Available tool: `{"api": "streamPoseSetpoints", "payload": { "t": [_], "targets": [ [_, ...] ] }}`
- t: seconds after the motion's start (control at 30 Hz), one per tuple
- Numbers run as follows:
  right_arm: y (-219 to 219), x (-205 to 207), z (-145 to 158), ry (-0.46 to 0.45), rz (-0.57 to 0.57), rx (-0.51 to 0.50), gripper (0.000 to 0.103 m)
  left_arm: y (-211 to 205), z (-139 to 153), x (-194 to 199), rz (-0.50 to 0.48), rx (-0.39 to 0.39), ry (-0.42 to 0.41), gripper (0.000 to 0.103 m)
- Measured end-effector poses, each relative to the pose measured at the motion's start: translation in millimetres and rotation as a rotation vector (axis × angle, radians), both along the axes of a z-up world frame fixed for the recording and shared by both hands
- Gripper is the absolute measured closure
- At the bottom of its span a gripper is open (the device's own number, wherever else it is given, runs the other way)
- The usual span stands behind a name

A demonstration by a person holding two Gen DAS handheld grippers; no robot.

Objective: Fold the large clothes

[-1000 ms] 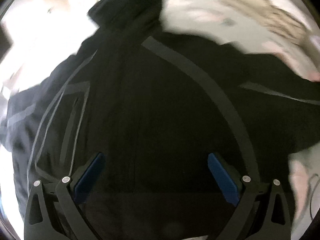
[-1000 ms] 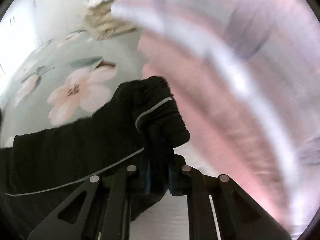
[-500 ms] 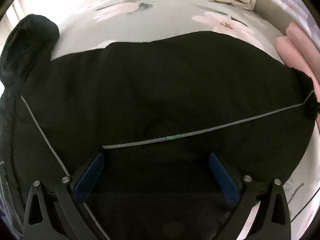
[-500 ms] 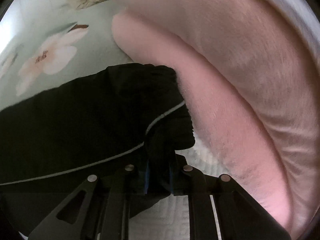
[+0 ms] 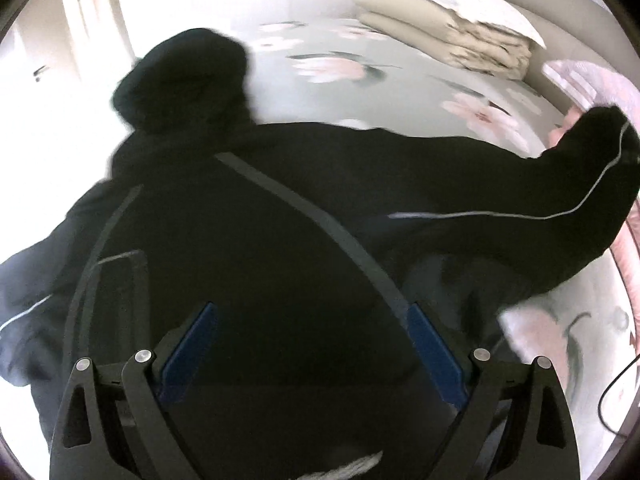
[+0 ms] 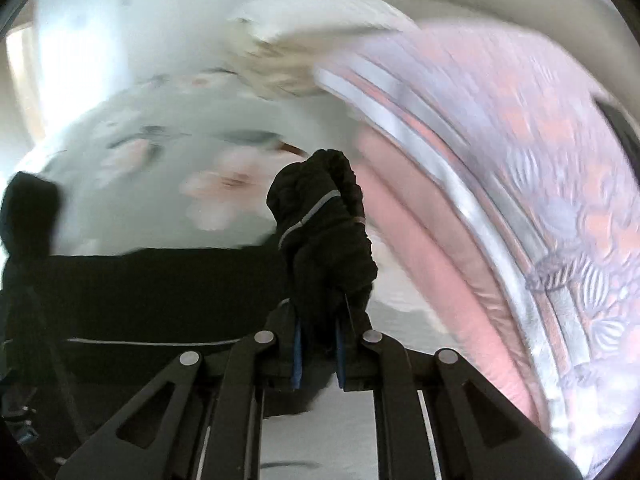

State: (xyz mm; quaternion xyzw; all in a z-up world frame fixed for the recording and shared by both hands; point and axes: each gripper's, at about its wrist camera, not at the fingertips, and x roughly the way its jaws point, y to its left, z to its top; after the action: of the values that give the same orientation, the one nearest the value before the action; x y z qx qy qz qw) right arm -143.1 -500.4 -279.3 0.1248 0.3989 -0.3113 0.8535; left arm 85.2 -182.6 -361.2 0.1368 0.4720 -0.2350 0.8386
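In the left wrist view, a black jacket [image 5: 304,240] with thin grey piping lies spread over a bed sheet [image 5: 400,92] printed with pink flowers. It fills most of the frame. The left gripper [image 5: 312,352] hangs above the dark cloth with its two blue pads [image 5: 188,348] wide apart; the jaws have just been closing a little, and nothing is pressed between them, though the jacket lies below the gap. One sleeve [image 5: 560,200] stretches away to the right, its cuff raised near the frame's right edge, beside pink bedding [image 5: 592,88]. A dark rounded lump of the same garment, perhaps a hood [image 5: 188,80], stands up at the upper left. Behind it, one stack of folded beige linen [image 5: 452,40] rests on the far part of the bed. A thin dark cable [image 5: 616,384] curls at the lower right edge. Parts of the picture are smeared by motion.

In the right wrist view, the right gripper [image 6: 318,354] is clamped on the bunched black cuff [image 6: 324,232] of that sleeve, which rises straight up out of the nearly closed jaws. The rest of the jacket [image 6: 152,292] trails off to the left, low across the flowered sheet [image 6: 168,152]. To the right, close beside the cuff, lies a pink quilt [image 6: 432,264] with a patterned cover [image 6: 560,168] over it. The beige stack [image 6: 280,60] shows blurred at the top. I count one jacket, two grippers, one linen stack.
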Motion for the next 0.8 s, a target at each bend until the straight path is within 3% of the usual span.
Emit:
{"api": "streamPoseSetpoints", "payload": {
  "t": [0.27,0.5,0.63,0.8],
  "targets": [
    [169.1,83.5,42.1,-0.045,0.269,-0.05,0.09,132.7,24.7,0.6,0.093,0.033,-0.009,0.006],
    [321.1,171.0,29.6,-0.05,0.452,-0.052,0.09,252.5,43.3,15.1,0.225,0.044,-0.028,0.006],
    [400.2,208.1,14.5,-0.04,0.556,-0.029,0.09,318.3,43.6,21.3,0.322,0.068,-0.036,0.006],
    [497.9,249.3,-46.7,0.079,0.683,-0.007,0.089,374.1,31.0,32.9,0.43,0.084,-0.014,0.006]
  ]
}}
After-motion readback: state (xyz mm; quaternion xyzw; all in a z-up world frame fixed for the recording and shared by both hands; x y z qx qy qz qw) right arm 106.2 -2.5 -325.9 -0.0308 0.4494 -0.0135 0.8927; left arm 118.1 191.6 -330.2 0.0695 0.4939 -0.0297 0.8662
